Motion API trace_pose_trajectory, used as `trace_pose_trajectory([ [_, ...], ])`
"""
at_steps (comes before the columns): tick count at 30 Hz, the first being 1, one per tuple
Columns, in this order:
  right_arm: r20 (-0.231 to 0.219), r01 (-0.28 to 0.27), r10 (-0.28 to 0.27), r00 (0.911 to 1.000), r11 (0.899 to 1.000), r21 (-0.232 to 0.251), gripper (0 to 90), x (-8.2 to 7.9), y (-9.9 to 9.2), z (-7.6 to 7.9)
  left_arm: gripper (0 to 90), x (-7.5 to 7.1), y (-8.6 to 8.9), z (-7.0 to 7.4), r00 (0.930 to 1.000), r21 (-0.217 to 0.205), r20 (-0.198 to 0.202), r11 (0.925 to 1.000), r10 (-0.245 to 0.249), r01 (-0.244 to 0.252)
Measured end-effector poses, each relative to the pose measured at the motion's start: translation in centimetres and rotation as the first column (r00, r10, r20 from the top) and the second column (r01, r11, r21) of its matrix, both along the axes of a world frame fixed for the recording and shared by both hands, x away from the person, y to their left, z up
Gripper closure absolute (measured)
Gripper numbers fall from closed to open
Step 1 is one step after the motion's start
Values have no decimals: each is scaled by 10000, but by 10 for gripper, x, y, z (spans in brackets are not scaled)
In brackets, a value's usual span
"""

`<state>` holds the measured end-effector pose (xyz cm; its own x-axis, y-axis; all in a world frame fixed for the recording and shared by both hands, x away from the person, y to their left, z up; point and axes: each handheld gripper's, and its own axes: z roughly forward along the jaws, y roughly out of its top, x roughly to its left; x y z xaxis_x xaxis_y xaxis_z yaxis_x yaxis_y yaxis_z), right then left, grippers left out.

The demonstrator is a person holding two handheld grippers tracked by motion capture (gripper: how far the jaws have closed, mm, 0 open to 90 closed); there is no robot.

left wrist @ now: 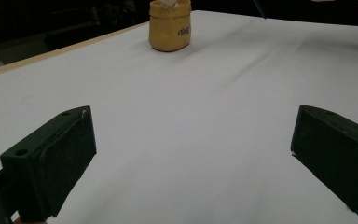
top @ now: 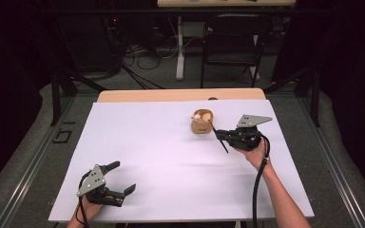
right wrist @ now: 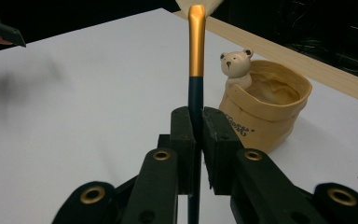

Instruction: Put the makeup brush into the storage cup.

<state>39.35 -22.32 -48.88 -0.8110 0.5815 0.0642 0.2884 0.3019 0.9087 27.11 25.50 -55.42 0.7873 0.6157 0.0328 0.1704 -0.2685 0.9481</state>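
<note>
A tan, bag-shaped pot with a small bear figure on its rim stands at the back right of the white sheet. My right gripper is just to the pot's right, shut on a thin brush with a dark handle and a gold ferrule. The brush tip reaches up past the pot, beside it and outside it. My left gripper rests near the front left corner, wide open with nothing between its jaws. Its own view has the left gripper facing the pot far across the sheet.
The sheet covers a wooden table whose bare back edge lies just behind the pot. Beyond it are a black chair, a desk leg and cables on the floor. The left gripper appears far off in the right gripper view.
</note>
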Motion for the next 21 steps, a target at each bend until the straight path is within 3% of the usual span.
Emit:
trace_pose_trajectory([
  [11, 211, 32, -35, 9998, 9999, 126, 832, -6, 9, -7, 1, 1, -2, 1, 9999, 154, -148, 9999, 38, -35],
  [21, 325, -36, 14, 9995, 9977, 683, 832, -7, 17, -7, 1, 5, 0, 1, 9992, -23, -342, 9998, 182, -183],
])
